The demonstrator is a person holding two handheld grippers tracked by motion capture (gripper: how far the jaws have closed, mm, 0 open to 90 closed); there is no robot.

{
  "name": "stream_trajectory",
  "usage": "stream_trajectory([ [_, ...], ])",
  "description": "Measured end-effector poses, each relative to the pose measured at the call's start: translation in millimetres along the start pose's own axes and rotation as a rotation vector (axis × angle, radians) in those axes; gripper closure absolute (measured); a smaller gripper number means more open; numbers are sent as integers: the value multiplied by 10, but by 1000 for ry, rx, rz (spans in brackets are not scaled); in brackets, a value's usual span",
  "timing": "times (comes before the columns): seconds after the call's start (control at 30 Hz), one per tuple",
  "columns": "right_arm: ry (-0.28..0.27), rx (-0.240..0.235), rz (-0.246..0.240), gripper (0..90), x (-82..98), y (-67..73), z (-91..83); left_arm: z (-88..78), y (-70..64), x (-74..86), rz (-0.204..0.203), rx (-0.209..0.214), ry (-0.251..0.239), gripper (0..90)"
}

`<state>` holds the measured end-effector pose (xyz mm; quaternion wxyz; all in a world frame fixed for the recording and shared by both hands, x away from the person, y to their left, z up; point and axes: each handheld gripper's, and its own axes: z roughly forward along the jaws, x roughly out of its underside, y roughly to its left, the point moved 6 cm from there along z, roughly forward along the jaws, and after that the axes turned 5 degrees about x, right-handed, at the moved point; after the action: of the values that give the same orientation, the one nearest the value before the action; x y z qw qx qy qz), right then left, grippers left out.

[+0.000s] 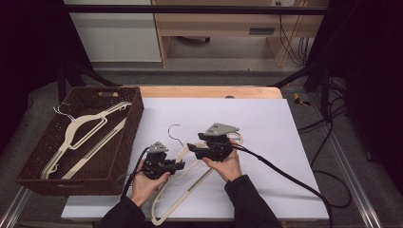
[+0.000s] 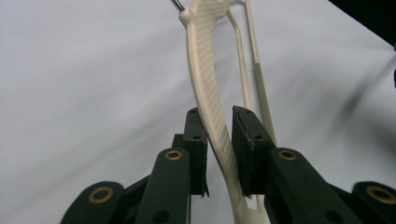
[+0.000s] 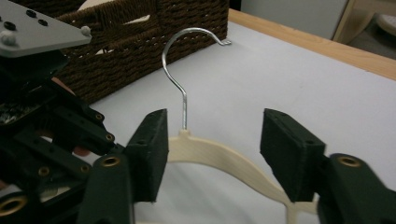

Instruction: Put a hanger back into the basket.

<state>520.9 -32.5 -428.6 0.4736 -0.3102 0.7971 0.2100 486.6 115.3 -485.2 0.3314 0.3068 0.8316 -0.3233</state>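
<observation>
Both forearms are entering from the bottom centre of the high view. The left gripper [image 1: 177, 166] is pinching with narrow jaws; the right gripper [image 1: 194, 148], just upper right, is gaping open.

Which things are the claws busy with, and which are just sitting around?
Busy with:
- cream hanger on the white sheet
- left claw, pinching the hanger's arm
- right claw, open around its neck, below the metal hook

Just sitting:
- brown woven basket
- hangers in the basket
- wooden furniture behind the table
</observation>
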Motion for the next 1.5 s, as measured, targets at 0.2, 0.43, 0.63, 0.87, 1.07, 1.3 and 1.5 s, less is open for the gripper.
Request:
stream_trajectory([
  [0.2,-52,25,34,215,129,-162,-398,-39,-106,-17,0,25,-24,786],
  [0.43,-103,49,72,137,368,-361,-849,-81,-222,-37,0,60,-38,816],
  [0.63,-146,98,110,101,504,-548,-1152,-104,-345,-54,19,83,-48,839],
  [0.87,-127,151,123,88,654,-663,-1302,-128,-448,-52,41,105,-54,853],
  [1.07,-134,161,137,75,661,-703,-1360,-182,-524,-58,78,112,-51,855],
  [1.3,-158,170,130,62,635,-733,-1447,-473,-692,-239,166,114,-101,856],
  [1.5,-180,185,125,51,609,-767,-1525,-710,-780,-414,229,91,-114,856],
])
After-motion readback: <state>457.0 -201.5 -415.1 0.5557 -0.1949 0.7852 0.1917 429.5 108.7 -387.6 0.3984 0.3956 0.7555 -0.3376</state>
